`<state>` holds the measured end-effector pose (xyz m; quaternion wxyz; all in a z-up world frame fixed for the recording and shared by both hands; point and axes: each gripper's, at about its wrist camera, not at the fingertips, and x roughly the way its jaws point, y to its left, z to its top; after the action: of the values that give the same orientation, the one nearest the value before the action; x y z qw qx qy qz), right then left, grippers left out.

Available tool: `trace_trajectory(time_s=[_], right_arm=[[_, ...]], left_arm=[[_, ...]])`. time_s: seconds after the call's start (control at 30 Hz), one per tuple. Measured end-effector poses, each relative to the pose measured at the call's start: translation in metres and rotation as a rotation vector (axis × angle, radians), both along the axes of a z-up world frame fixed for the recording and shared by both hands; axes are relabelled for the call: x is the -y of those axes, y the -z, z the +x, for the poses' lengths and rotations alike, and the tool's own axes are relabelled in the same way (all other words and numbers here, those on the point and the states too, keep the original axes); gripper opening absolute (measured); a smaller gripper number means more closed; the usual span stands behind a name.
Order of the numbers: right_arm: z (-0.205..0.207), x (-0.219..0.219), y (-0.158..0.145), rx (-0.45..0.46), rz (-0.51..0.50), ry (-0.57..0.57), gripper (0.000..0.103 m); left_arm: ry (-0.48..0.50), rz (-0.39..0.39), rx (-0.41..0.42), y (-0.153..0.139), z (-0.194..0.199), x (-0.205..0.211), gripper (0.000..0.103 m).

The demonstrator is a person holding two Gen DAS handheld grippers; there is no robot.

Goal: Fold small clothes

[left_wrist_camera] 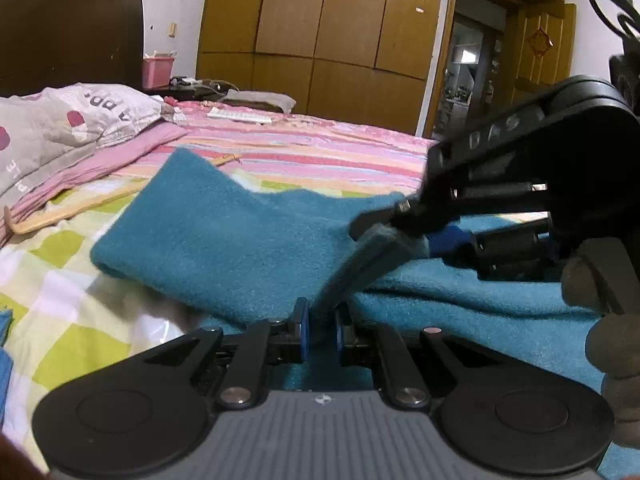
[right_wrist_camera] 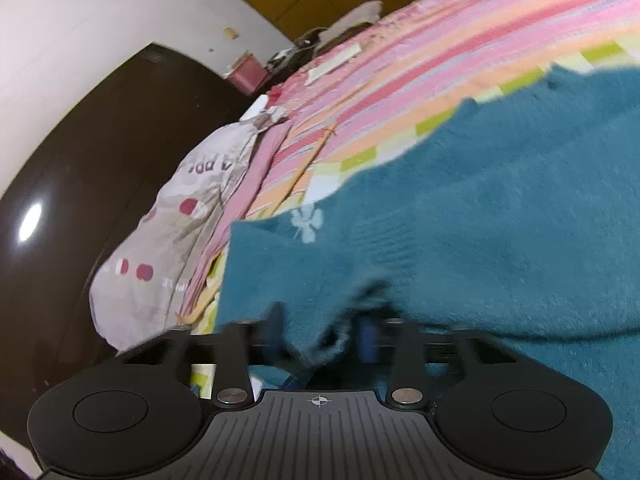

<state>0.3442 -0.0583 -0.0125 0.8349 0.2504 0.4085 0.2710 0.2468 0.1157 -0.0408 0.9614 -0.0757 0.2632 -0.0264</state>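
A teal fleece garment (left_wrist_camera: pixel 208 232) lies on the bed, with one flap raised off the rest. My left gripper (left_wrist_camera: pixel 320 320) is shut on the near edge of that flap, its blue pads pressed on the cloth. My right gripper (left_wrist_camera: pixel 376 226) comes in from the right and pinches the same flap's far edge. The right wrist view is blurred: the garment (right_wrist_camera: pixel 480 220), which bears a small white flower (right_wrist_camera: pixel 306 222), fills the right side, and a bunched fold sits between the right gripper's (right_wrist_camera: pixel 322 332) fingers. A gloved hand (left_wrist_camera: pixel 608 320) holds the right gripper.
The checked and striped bedsheet (left_wrist_camera: pixel 80 280) spreads to the left and beyond. A wooden hanger (left_wrist_camera: pixel 60 212) lies beside a grey pillow (left_wrist_camera: pixel 60 120). Further off are a dark headboard (left_wrist_camera: pixel 72 20), a pink bin (left_wrist_camera: pixel 158 70) and wooden wardrobes (left_wrist_camera: pixel 320 12). Blue cloth (left_wrist_camera: pixel 4 320) shows at the left edge.
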Motion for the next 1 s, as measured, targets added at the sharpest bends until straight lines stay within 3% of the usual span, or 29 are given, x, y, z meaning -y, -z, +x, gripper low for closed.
trace_trajectory(time_s=[0.03,0.2,0.27,0.5,0.7,0.87,1.0], right_arm=[[-0.001,-0.002,-0.004,0.017,-0.015,-0.008,0.011],[-0.007,0.004,-0.020,0.079,-0.020,-0.023,0.008],[-0.006,0.010,-0.028,0.105,-0.033,-0.015,0.007],[0.002,0.059,-0.057,0.185,-0.087,0.092,0.007],[0.003,0.127,-0.068,0.194,-0.200,0.242,0.007],[0.002,0.176,-0.056,0.164,-0.285,0.343,0.007],[0.009,0.186,-0.025,0.098,-0.372,0.395,0.007]], left_arm=[[0.000,0.007,0.010,-0.001,-0.001,0.001,0.021],[0.016,0.067,0.084,-0.007,-0.009,0.008,0.054],[0.010,0.084,0.117,-0.013,-0.014,0.011,0.062],[0.015,0.009,0.157,-0.031,-0.025,0.011,0.065],[0.030,0.002,0.165,-0.038,-0.024,0.017,0.066],[0.038,0.023,0.145,-0.032,-0.019,0.027,0.068],[0.038,0.059,0.096,-0.019,-0.013,0.032,0.068]])
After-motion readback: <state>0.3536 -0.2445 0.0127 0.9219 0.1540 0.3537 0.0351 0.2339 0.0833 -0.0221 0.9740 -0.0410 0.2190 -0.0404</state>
